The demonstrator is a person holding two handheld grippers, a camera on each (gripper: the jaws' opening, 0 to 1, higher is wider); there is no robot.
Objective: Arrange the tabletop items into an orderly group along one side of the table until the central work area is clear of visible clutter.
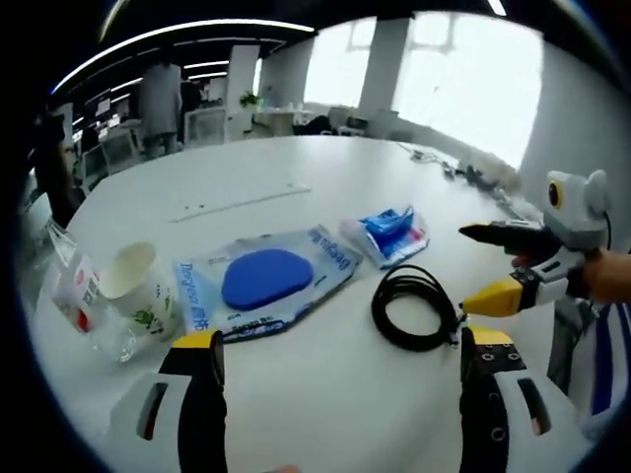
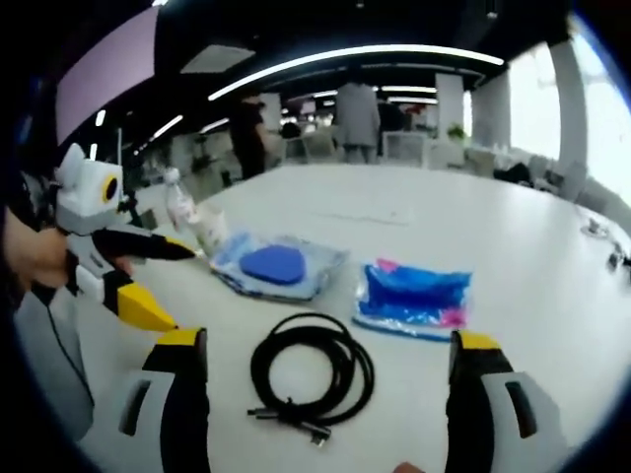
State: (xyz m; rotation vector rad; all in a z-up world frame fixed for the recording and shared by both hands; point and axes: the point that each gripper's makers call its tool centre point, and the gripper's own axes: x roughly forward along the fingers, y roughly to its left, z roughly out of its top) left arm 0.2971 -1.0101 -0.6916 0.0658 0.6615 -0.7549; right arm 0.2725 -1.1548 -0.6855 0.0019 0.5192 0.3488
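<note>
We see a wide white table [image 1: 296, 168] with much bare surface beyond the items, running out to its far curved edge; the near edge lies below our view.

In the left gripper view, our left gripper [image 1: 340, 379] has its yellow-tipped black jaws spread wide with nothing between them. Ahead lies a coiled black cable [image 1: 414, 307], just beside the right jaw. Left of it is a clear plastic packet holding a flat blue oval pad [image 1: 266, 279]. Behind the cable sits a smaller blue and pink wrapped packet [image 1: 392, 235]. At the far left a white paper cup with green print [image 1: 138, 291] stands touching a clear plastic bottle with a red and white label [image 1: 77, 296], which is distorted near the view's edge. The right gripper [image 1: 493, 266] comes in from the right, jaws parted above the cable, a hand partly cut off behind it.

In the right gripper view, our right gripper [image 2: 330, 379] is spread open, the cable [image 2: 313, 372] lying between the jaws on the table. The left gripper [image 2: 158, 281] enters from the left, open. People stand blurred in the background.
</note>
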